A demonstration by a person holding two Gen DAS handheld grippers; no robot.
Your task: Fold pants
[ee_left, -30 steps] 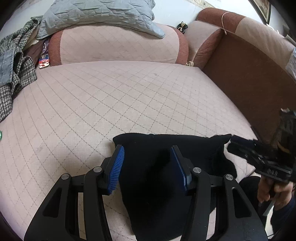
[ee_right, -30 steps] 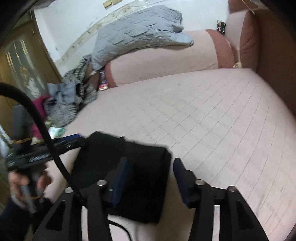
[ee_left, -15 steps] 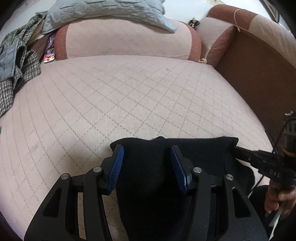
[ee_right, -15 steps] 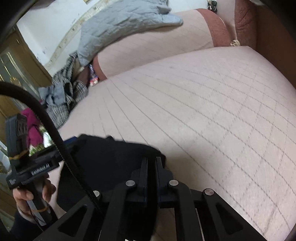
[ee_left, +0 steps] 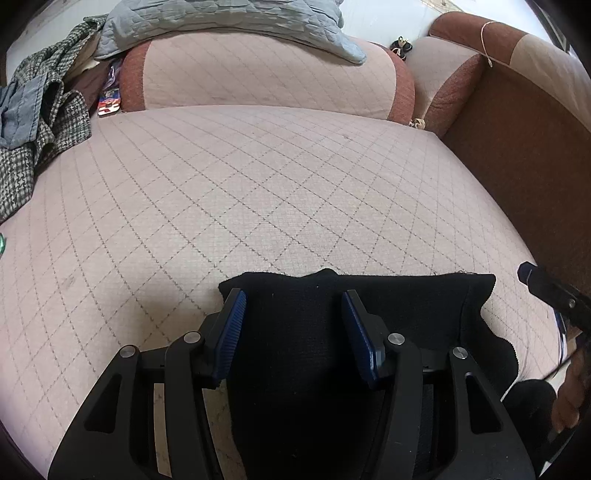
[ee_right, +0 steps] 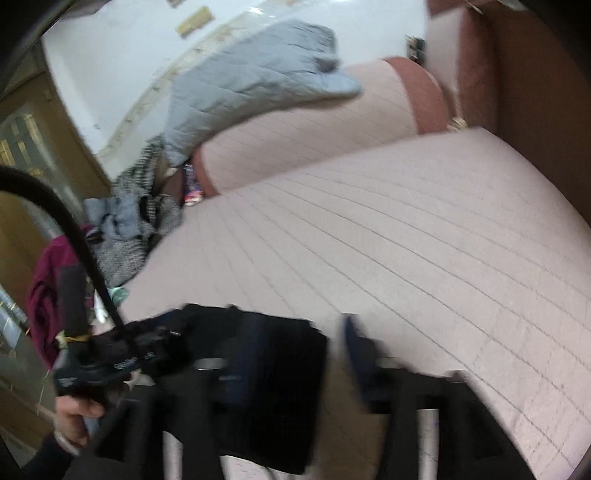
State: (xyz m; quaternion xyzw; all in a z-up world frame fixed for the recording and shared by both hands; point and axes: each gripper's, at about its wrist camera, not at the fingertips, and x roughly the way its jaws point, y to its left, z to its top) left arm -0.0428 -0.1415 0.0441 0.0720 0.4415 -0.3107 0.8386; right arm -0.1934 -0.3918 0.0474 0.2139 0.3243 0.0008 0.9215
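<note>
The black pants [ee_left: 306, 369] lie folded in a thick stack at the near edge of the pink quilted sofa seat [ee_left: 258, 192]. My left gripper [ee_left: 293, 321] is open, its blue-padded fingers [ee_left: 232, 325] spread over the top of the stack without pinching it. In the right wrist view, which is motion-blurred, the pants [ee_right: 273, 387] sit at bottom centre. My right gripper [ee_right: 299, 354] is open, its left finger over the stack's right edge and its right finger over bare seat. The left gripper's handle [ee_right: 92, 365] shows at the pants' left side.
A grey quilted blanket [ee_left: 229, 18] lies on the back cushion [ee_left: 266, 74]. A heap of checked and grey clothes [ee_left: 33, 118] is at the far left. The brown sofa arm [ee_left: 524, 147] bounds the seat on the right. A maroon garment [ee_right: 48, 288] hangs off the left.
My right gripper shut on the pants' right edge half a second ago, and has now opened and let go. My left gripper stayed open over the stack, which now lies flatter.
</note>
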